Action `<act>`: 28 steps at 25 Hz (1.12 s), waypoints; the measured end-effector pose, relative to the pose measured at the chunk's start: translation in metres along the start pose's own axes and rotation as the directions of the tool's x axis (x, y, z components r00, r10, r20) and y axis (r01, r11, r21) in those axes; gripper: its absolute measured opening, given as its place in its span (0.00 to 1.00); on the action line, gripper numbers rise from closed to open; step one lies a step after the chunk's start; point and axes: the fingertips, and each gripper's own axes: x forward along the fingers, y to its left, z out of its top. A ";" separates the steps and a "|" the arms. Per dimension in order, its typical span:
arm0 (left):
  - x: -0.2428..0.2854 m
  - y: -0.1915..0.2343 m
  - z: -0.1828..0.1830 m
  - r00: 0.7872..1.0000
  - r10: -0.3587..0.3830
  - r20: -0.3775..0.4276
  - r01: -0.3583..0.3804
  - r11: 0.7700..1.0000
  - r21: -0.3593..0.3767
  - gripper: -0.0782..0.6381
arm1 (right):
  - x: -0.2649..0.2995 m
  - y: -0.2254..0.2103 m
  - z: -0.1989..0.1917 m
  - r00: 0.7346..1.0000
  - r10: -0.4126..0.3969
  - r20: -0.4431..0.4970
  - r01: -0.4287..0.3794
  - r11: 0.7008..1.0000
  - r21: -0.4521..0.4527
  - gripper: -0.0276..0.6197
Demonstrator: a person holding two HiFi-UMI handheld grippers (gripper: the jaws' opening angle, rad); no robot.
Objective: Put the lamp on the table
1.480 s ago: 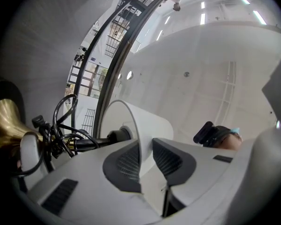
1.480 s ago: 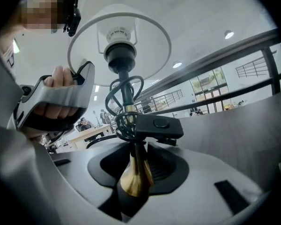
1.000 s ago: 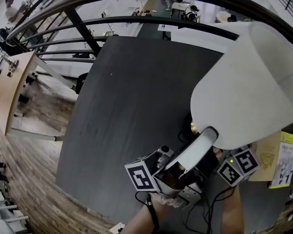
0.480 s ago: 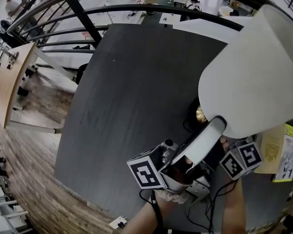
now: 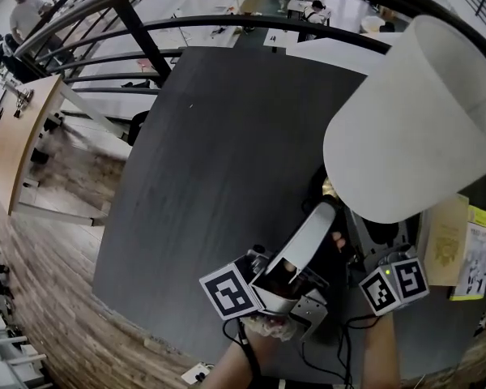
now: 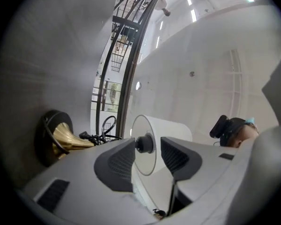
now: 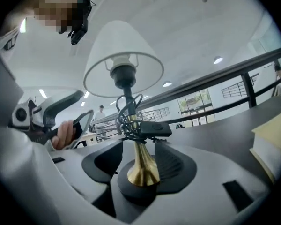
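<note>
Lamp [image 7: 141, 165] stands on the dark desk [image 5: 219, 177], black round base flat, brass stem upright, cord and switch wound round the stem; base sits between the jaws of the right gripper [image 7: 143, 154], whose jaws are opening, pads apart from it on both sides; left gripper [image 6: 147, 149] jaws also opening, nothing pressed between them, the white shade's underside and socket showing beyond the gap, the base off to their left; step in hand reads as the release, placing seemingly done; next move likely calls for drawing both grippers straight back, clear of the cord and of the shade overhead; no container in sight, only booklets [image 5: 462, 254] beyond the right jaws.
</note>
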 end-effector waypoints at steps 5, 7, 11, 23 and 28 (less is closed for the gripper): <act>-0.034 0.009 0.002 0.990 0.138 -0.013 -0.136 0.983 0.123 0.24 | -0.030 0.016 0.018 0.999 -0.019 0.033 0.019 1.000 -0.005 0.26; -0.042 0.008 0.003 0.980 0.200 -0.021 -0.192 0.961 0.199 0.17 | -0.040 0.024 0.025 0.999 -0.041 0.027 0.043 0.998 -0.045 0.14; -0.044 -0.002 -0.008 0.942 0.320 -0.097 -0.258 0.880 0.399 0.12 | -0.054 0.039 0.038 0.998 -0.060 0.001 0.060 0.994 -0.096 0.03; -0.051 -0.052 -0.026 0.789 0.609 0.083 -0.317 0.287 0.904 0.12 | -0.112 0.052 0.079 0.987 -0.161 -0.023 0.160 0.987 -0.019 0.03; -0.065 -0.068 -0.040 0.753 0.650 0.105 -0.325 0.228 0.918 0.12 | -0.133 0.059 0.092 0.988 -0.152 -0.015 0.152 0.988 -0.016 0.03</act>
